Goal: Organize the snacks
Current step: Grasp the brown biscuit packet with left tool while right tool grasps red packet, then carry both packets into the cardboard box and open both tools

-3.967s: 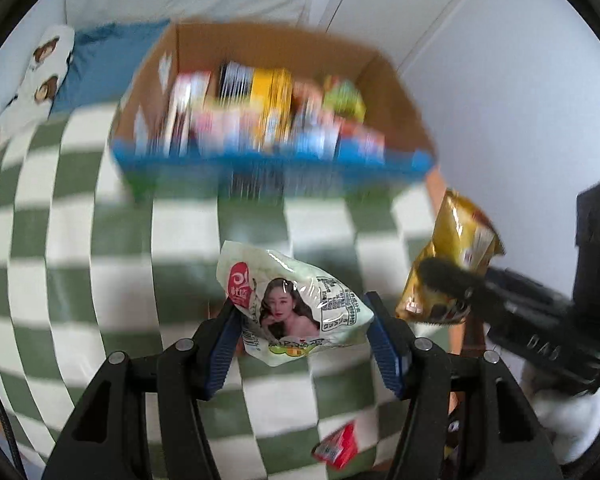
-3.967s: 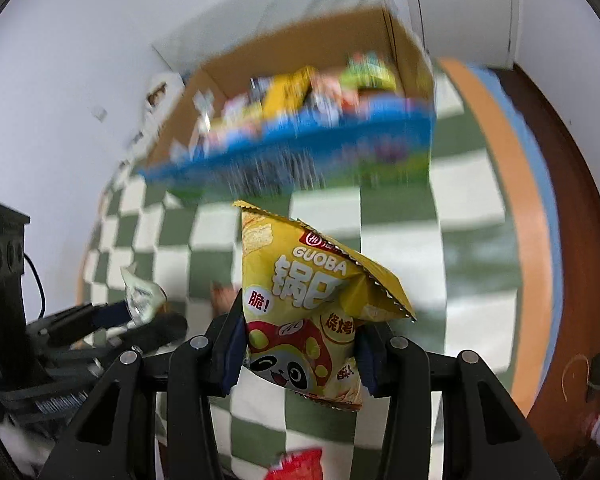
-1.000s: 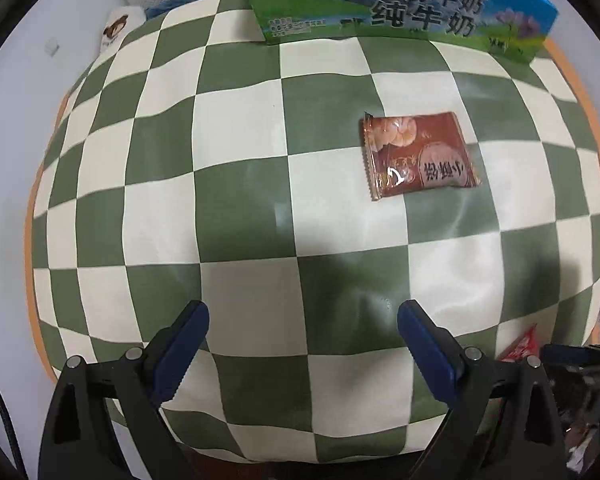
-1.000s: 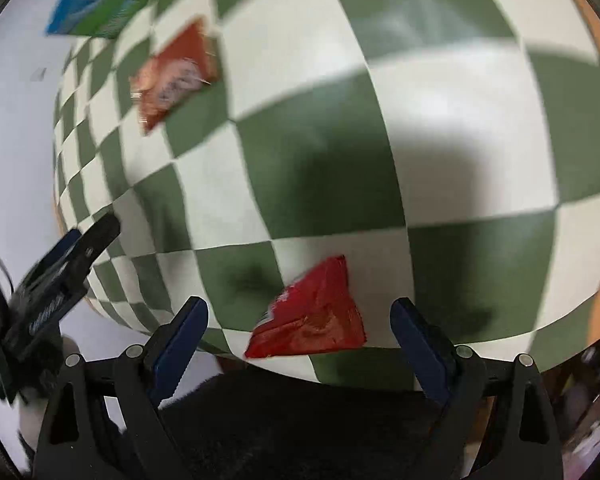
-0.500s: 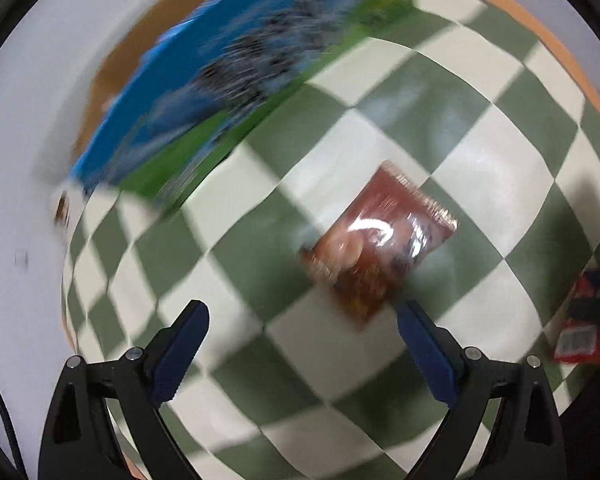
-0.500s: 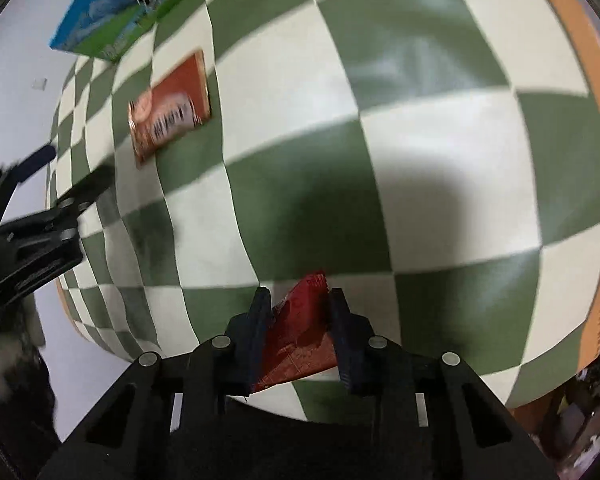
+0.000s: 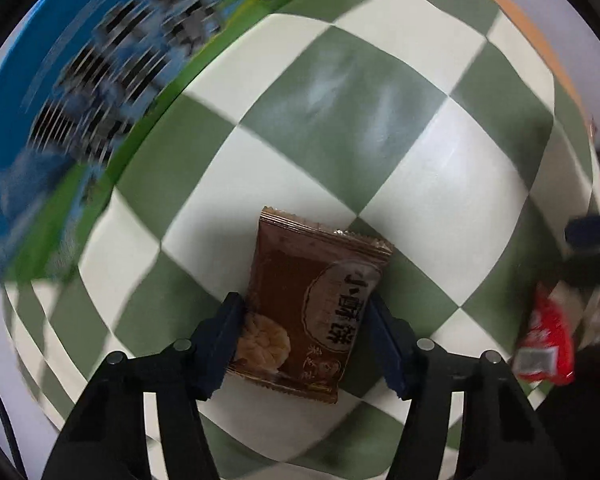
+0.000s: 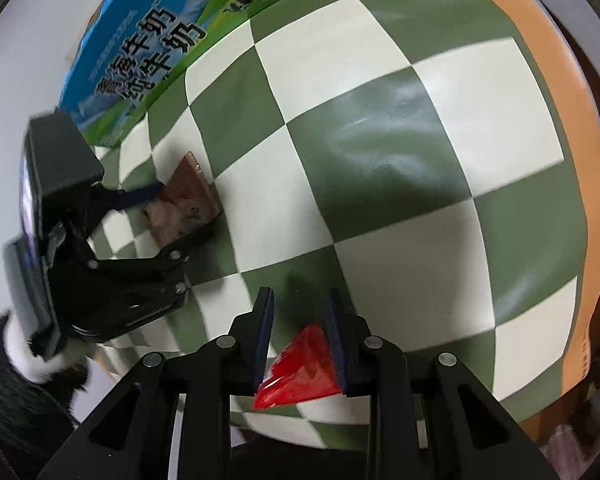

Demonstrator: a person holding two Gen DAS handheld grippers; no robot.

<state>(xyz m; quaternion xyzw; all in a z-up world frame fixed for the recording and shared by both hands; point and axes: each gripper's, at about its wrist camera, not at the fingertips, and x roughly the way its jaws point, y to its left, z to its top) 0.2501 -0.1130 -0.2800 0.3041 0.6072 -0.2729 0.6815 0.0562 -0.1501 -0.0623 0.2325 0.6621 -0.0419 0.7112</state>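
Right claw [image 8: 298, 330] clamped on the red packet [image 8: 300, 368], pinched between its pads. Left claw [image 7: 306, 334] has just been closing; its pads now press both sides of the brown biscuit packet [image 7: 312, 304], which lies on the checked cloth [image 7: 440, 184]. Beyond both claws, up-left: the blue-green milk carton box [image 8: 140, 52].

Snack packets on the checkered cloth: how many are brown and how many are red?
Brown: 1, the brown packet, between the left gripper pads.
Red: 1, the red packet, pinched in the right gripper.
Total: 2 snack packets.
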